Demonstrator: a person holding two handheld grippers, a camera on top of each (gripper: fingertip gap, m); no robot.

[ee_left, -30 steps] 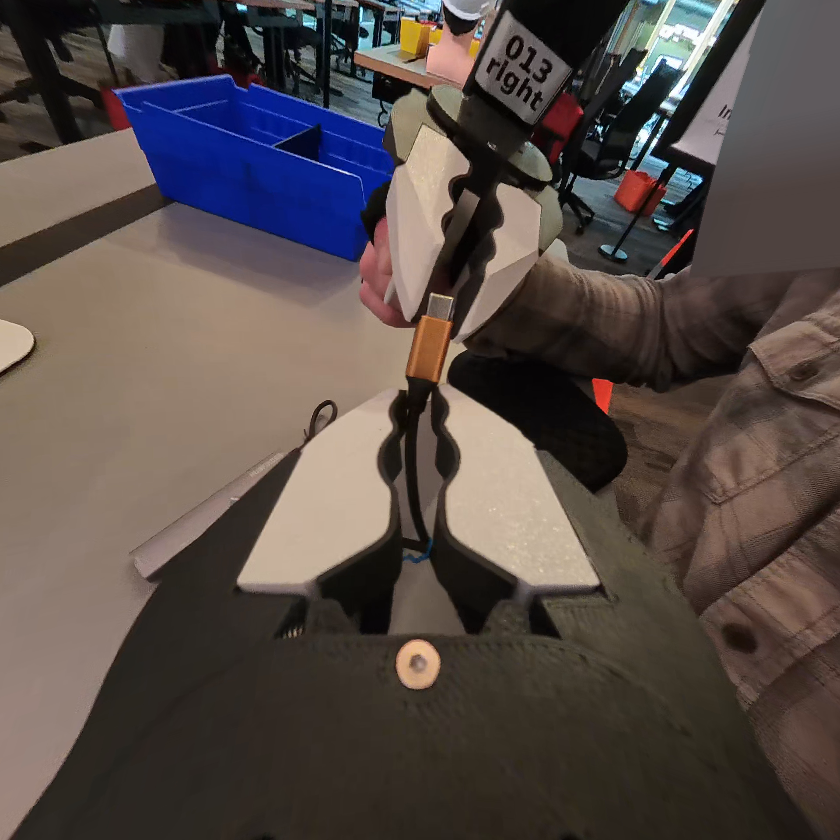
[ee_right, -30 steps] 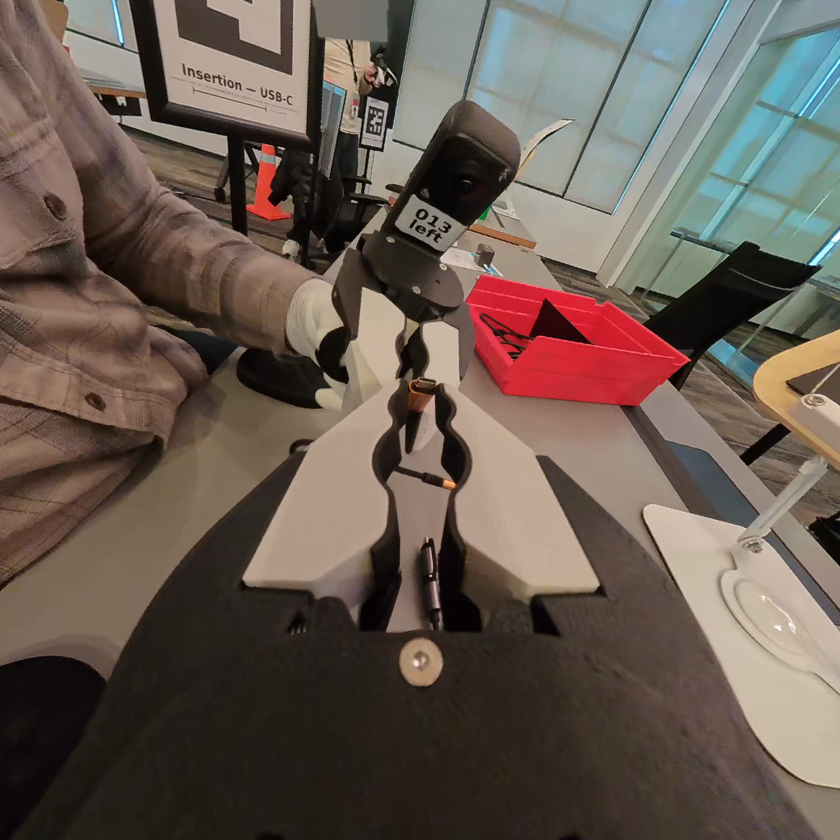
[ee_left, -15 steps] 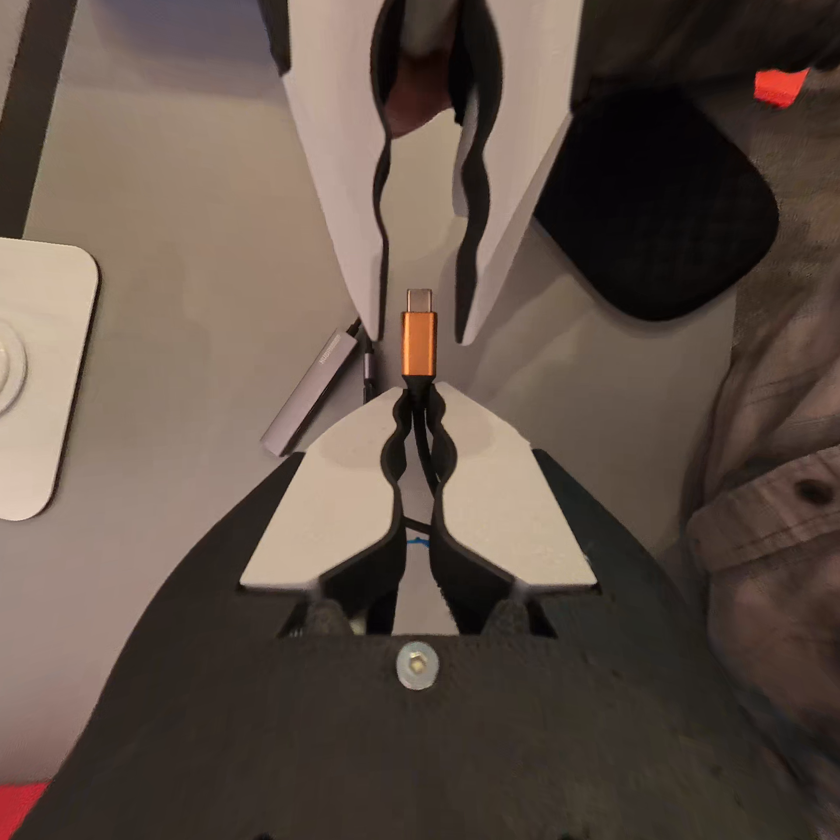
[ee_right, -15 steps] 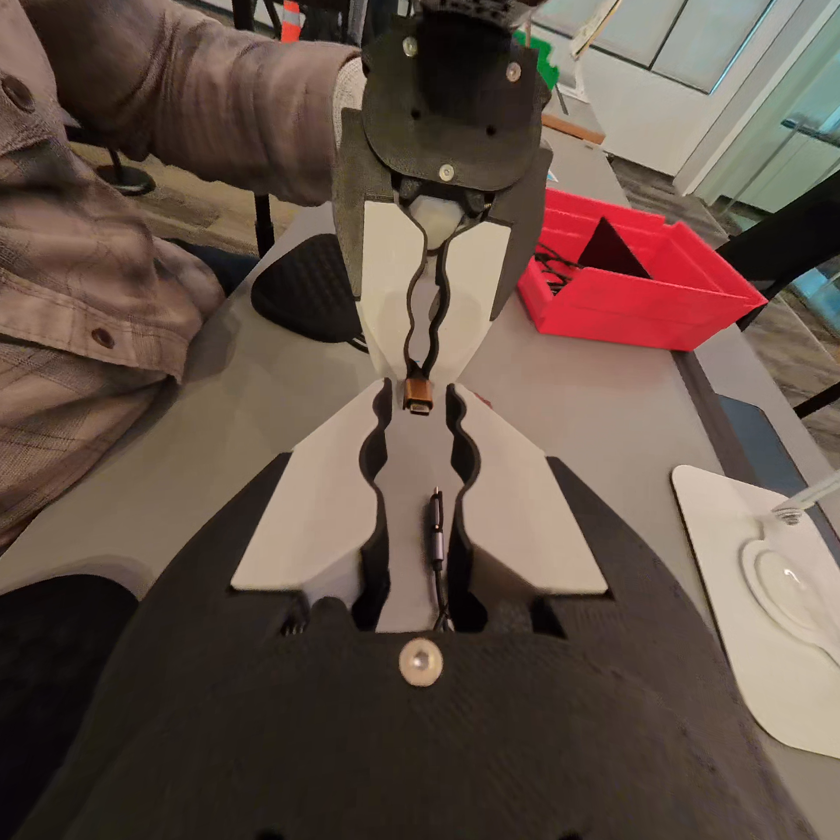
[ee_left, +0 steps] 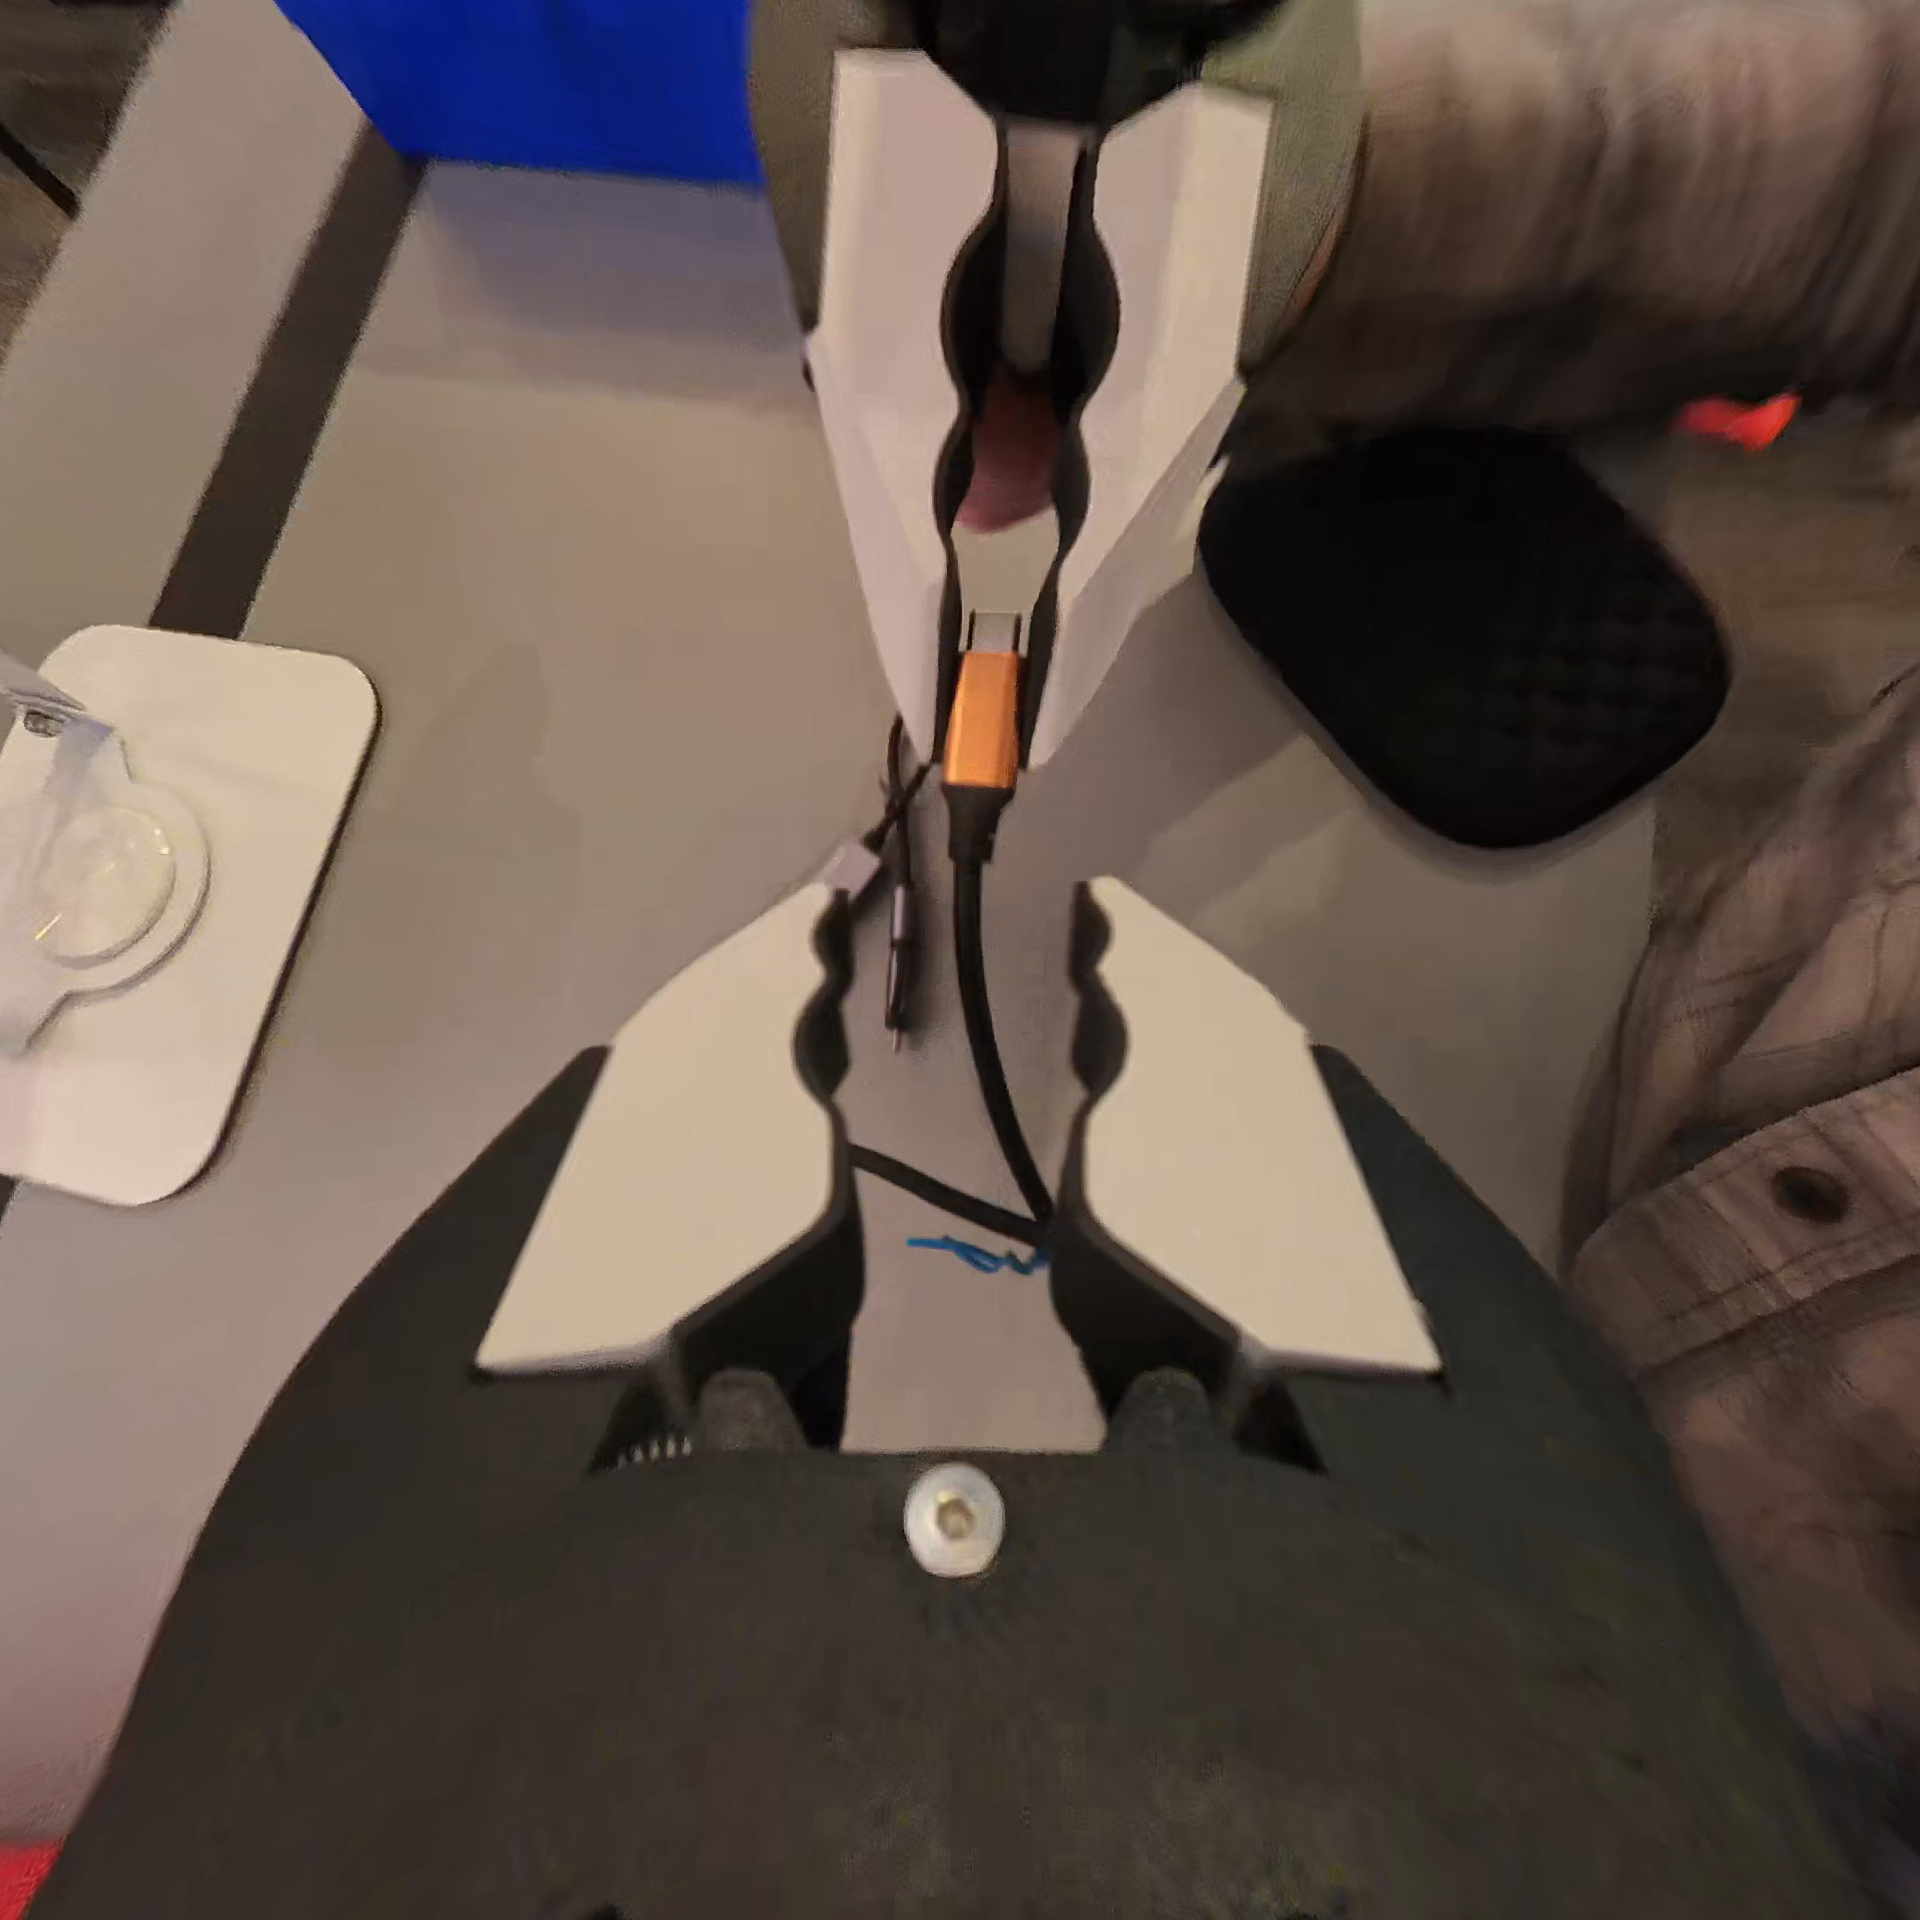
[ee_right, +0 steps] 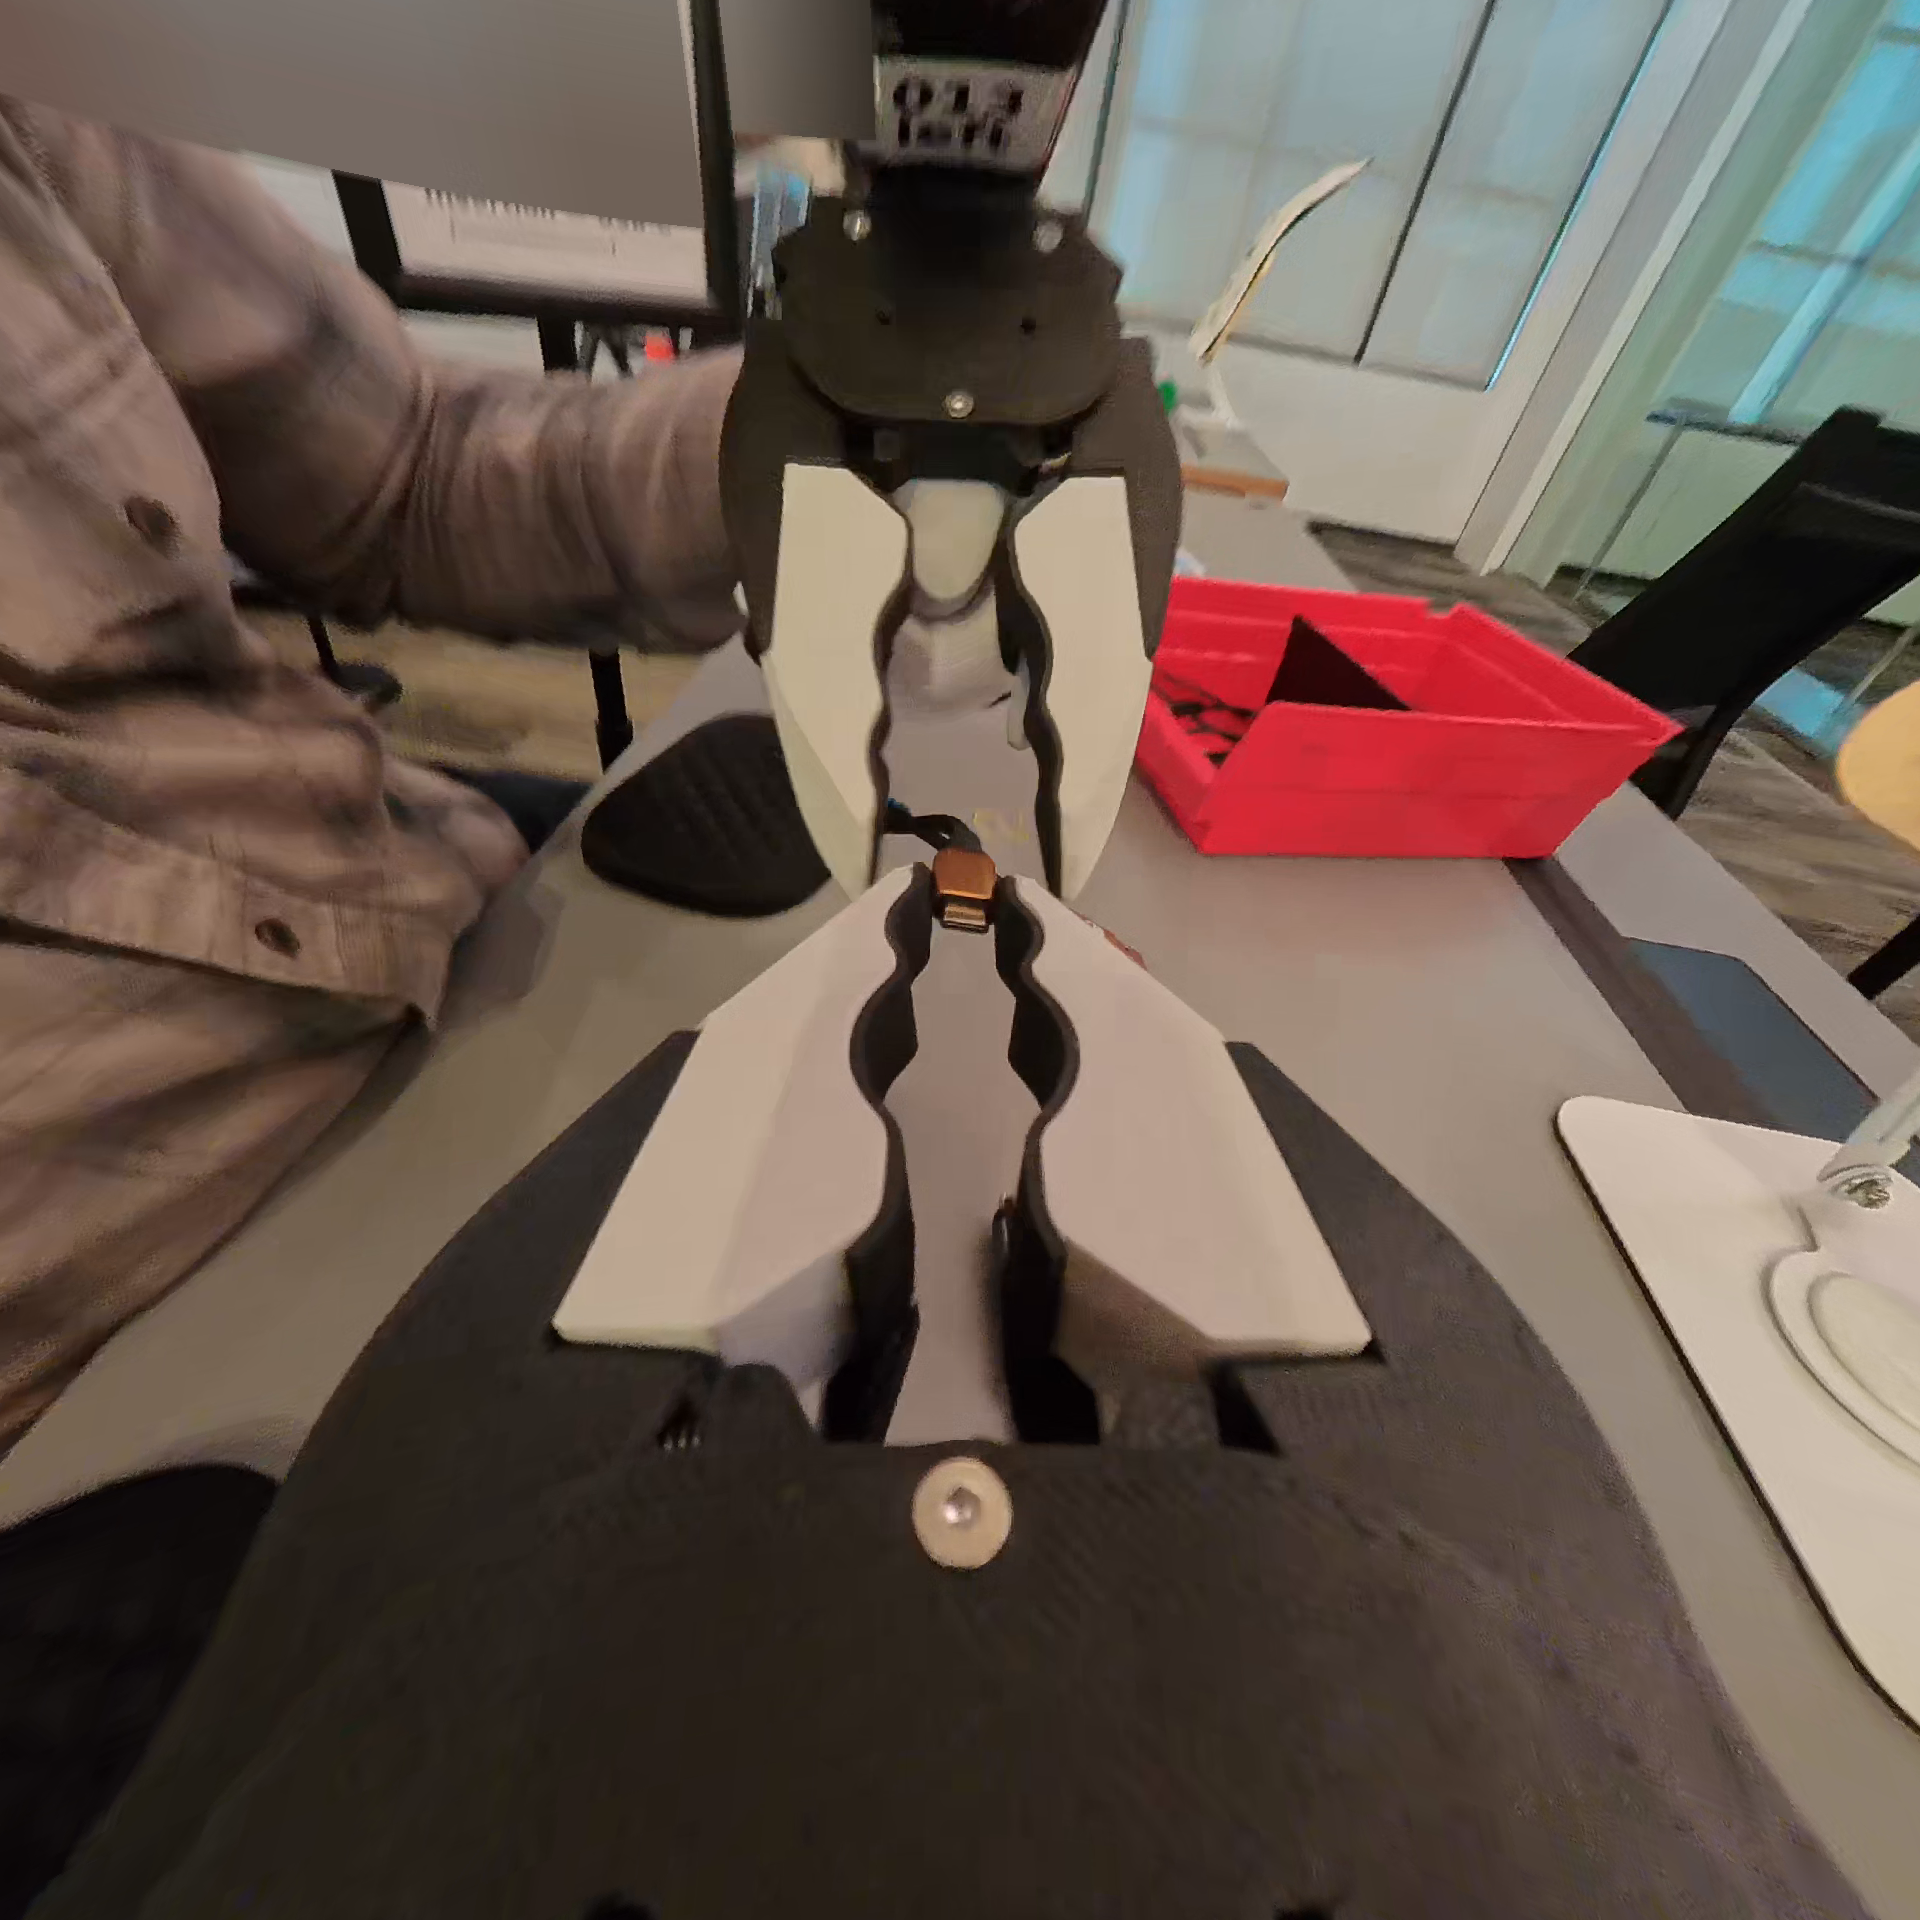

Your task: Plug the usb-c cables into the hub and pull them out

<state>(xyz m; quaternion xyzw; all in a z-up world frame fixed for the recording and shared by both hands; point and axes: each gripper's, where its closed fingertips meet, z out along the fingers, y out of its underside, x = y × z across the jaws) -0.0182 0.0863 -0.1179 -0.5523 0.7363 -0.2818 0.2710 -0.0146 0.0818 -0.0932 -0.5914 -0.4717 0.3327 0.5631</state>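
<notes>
An orange USB-C plug (ee_left: 982,717) on a black cable (ee_left: 977,997) is pinched between the tips of my right gripper (ee_left: 982,732), which reaches in from the top of the left wrist view. My left gripper (ee_left: 956,894) is open below it, and the cable runs loose through its gap. In the right wrist view my right gripper (ee_right: 958,888) is shut on the plug (ee_right: 961,878), with the open left gripper's fingers (ee_right: 831,675) facing it. The grey hub (ee_left: 850,864) lies on the table, mostly hidden by my left finger. Its short dark lead (ee_left: 900,956) shows.
A blue bin (ee_left: 540,83) stands at the far table edge and a red bin (ee_right: 1382,748) at the other side. A white base with a clear lens (ee_left: 156,904) lies to one side. A black mesh pad (ee_left: 1455,644) and a person's plaid sleeve (ee_right: 260,623) are close by. My left and right fingertips are right by each other. My left gripper's tips are some 15 cm from the grey hub (ee_left: 850,864).
My right gripper has closed on the orange plug. My left gripper has opened, let go of the cable and drawn back slightly.
</notes>
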